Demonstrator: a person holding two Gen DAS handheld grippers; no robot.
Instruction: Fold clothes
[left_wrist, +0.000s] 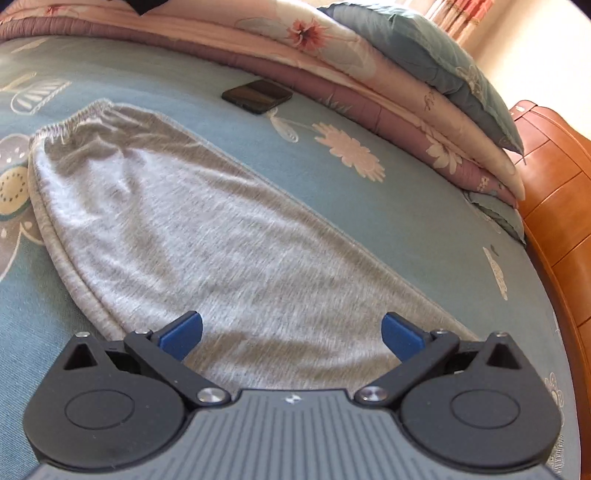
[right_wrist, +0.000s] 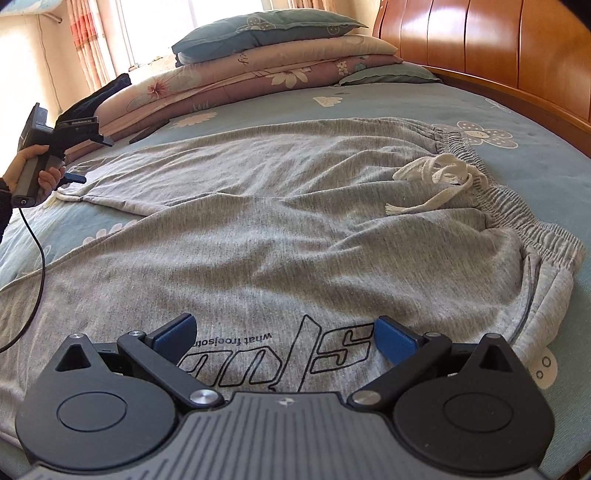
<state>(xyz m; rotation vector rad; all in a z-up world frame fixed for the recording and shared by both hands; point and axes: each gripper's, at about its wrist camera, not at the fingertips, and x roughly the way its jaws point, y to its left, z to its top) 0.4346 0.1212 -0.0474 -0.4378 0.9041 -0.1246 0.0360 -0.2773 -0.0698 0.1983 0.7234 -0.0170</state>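
Note:
Grey sweatpants (right_wrist: 280, 229) lie spread flat on the bed. Their elastic waistband (right_wrist: 517, 218) and white drawstring (right_wrist: 436, 177) are at the right, and black printed lettering (right_wrist: 325, 350) sits on the near leg. My right gripper (right_wrist: 282, 336) hovers open just over that lettering, with nothing between its blue pads. In the left wrist view one trouser leg (left_wrist: 207, 236) stretches away to its gathered cuff (left_wrist: 74, 122). My left gripper (left_wrist: 291, 334) is open above the near end of this leg. In the right wrist view it is the left gripper (right_wrist: 74, 179), held by a hand (right_wrist: 26, 166) at the far leg's end.
The bed has a blue floral sheet (left_wrist: 388, 221). A dark phone (left_wrist: 256, 96) lies on it beyond the leg. Folded quilts and pillows (right_wrist: 266, 62) are stacked along the far side. A wooden headboard (right_wrist: 480, 40) runs along the right. A black cable (right_wrist: 38, 266) trails from the left gripper.

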